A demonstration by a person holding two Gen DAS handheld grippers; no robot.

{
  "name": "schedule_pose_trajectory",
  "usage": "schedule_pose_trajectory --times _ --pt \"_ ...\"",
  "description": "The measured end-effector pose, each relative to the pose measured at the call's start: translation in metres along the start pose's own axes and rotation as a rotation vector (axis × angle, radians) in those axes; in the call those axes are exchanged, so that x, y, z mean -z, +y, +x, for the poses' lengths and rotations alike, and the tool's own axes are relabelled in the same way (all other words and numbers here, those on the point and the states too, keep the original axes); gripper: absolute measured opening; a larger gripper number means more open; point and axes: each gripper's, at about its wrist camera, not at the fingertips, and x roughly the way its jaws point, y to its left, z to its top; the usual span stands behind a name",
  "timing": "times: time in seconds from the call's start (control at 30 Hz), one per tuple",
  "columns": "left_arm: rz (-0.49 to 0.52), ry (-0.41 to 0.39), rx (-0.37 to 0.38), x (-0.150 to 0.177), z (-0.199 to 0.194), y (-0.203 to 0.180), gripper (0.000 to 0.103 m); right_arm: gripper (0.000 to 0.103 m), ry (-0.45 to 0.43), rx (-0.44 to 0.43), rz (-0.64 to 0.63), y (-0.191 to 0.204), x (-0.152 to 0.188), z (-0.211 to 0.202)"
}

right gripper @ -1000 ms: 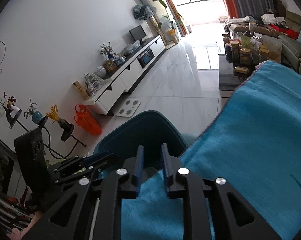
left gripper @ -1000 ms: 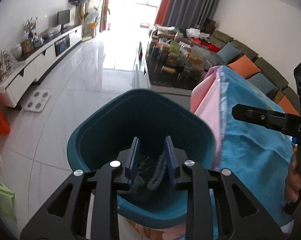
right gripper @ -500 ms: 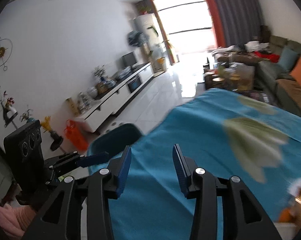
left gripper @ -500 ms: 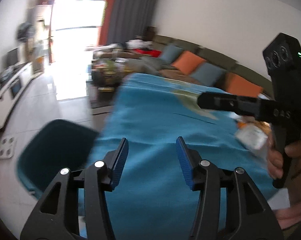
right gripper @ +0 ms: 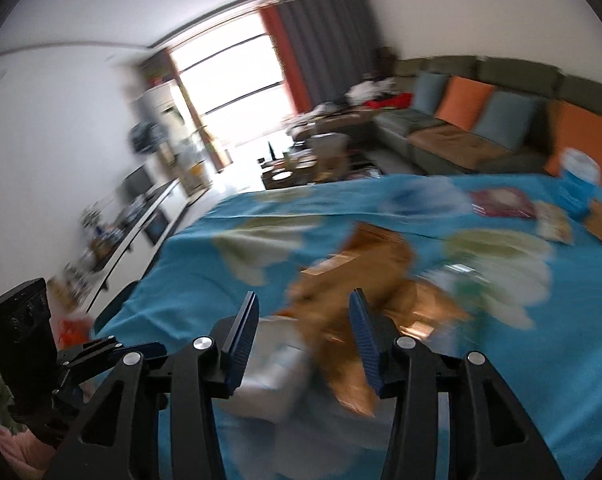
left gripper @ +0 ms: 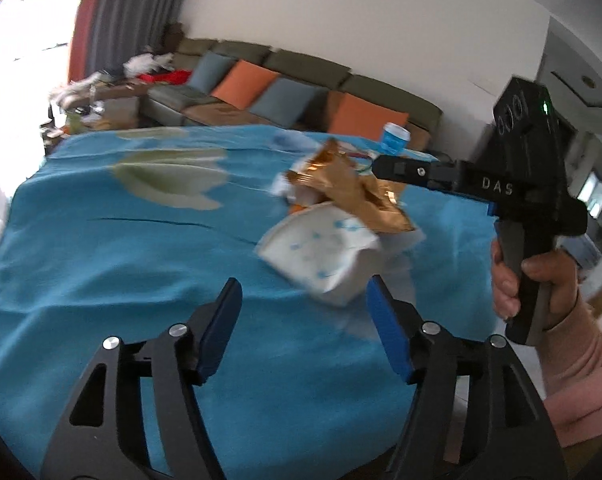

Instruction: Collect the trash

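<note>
A pile of trash lies on the blue tablecloth (left gripper: 101, 264): a crumpled white wrapper with blue print (left gripper: 321, 252) and a golden-brown snack bag (left gripper: 353, 188) behind it. My left gripper (left gripper: 303, 300) hovers just short of the white wrapper, its jaws opening, nothing between them. My right gripper (right gripper: 303, 316) is over the same pile, the brown bag (right gripper: 357, 280) and white wrapper (right gripper: 273, 380) blurred below it; its jaws are opening and press on nothing. In the left wrist view the right gripper (left gripper: 385, 170) reaches in over the golden bag.
A blue cup (left gripper: 395, 138) and flat wrappers (right gripper: 501, 204) sit at the table's far side. The teal bin (right gripper: 113, 312) stands off the table's left edge. A sofa with orange and grey cushions (left gripper: 277, 92) runs behind the table.
Both grippers swung away from the teal bin and across the blue cloth to the trash pile. Both sets of jaws opened wider; the dark item once in the left jaws is gone.
</note>
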Motion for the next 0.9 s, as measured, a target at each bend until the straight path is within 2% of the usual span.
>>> schedule_pose_trajectory --times 0.13,0.27,0.47,0.57,0.63,0.73,0.9 --pt "-0.011 0.056 0.027 -0.004 0.024 -0.003 0.07 0.047 0.009 0.031 0.072 -0.03 0.011 -0.003" --pt "-0.023 0.106 0.01 -0.002 0.037 -0.005 0.07 0.047 0.023 0.037 0.108 -0.049 0.02 -0.004" --pt "-0.088 0.131 0.043 -0.006 0.044 0.006 0.072 0.047 0.022 0.014 0.121 -0.049 0.021 0.004" --pt "-0.132 0.138 0.089 -0.008 0.045 0.012 0.074 0.036 0.025 0.009 0.114 -0.047 0.021 0.006" --pt "-0.167 0.142 0.118 -0.009 0.045 0.017 0.076 0.019 0.026 0.006 0.118 -0.048 0.022 0.008" --pt "-0.218 0.155 0.147 -0.012 0.049 0.025 0.076 0.012 0.03 -0.007 0.121 -0.049 0.023 0.007" --pt "-0.267 0.157 0.187 -0.014 0.054 0.032 0.074 0.01 0.032 -0.027 0.107 -0.045 0.026 0.005"
